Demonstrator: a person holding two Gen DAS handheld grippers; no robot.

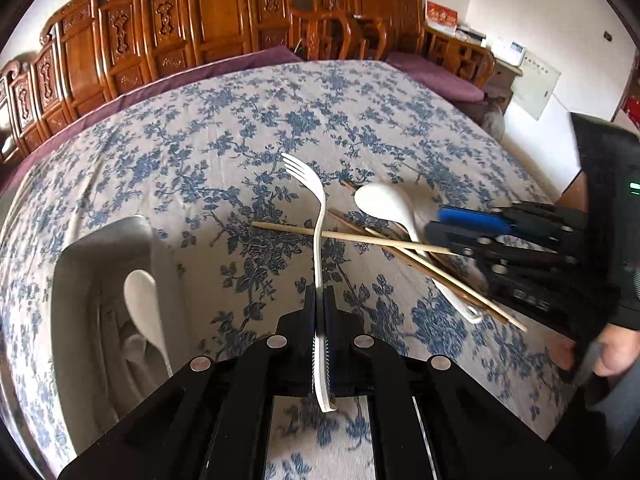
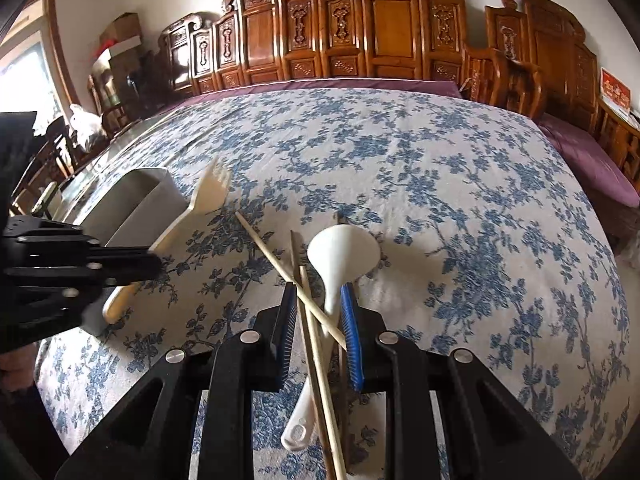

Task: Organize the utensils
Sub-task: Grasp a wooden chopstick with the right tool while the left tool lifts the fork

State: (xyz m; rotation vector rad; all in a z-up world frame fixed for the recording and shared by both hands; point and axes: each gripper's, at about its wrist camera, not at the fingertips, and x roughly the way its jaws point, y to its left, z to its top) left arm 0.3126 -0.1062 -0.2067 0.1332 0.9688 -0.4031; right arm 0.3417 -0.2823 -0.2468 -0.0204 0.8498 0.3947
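While fork (image 1: 318, 216) hangs clamped, holder (image 1: 100, 264) beside — cloth (image 1: 240, 120) beyond open

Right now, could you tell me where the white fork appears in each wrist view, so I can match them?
Left wrist view: white fork at centre, clamped in the left gripper.
Right wrist view: fork at left, tines up.
Shared landmark: the white container beside it.

One white fork (image 1: 316, 216) at centre. Two white spoons: one (image 1: 384, 204) at two o'clock, the other (image 1: 142, 300) at eight o'clock inside the single white holder (image 1: 80, 264). Chopsticks (image 1: 360, 238) at three o'clock: at least four, tangled, exact count unclear. Two grippers, left (image 1: 320, 300) and right (image 1: 452, 232).
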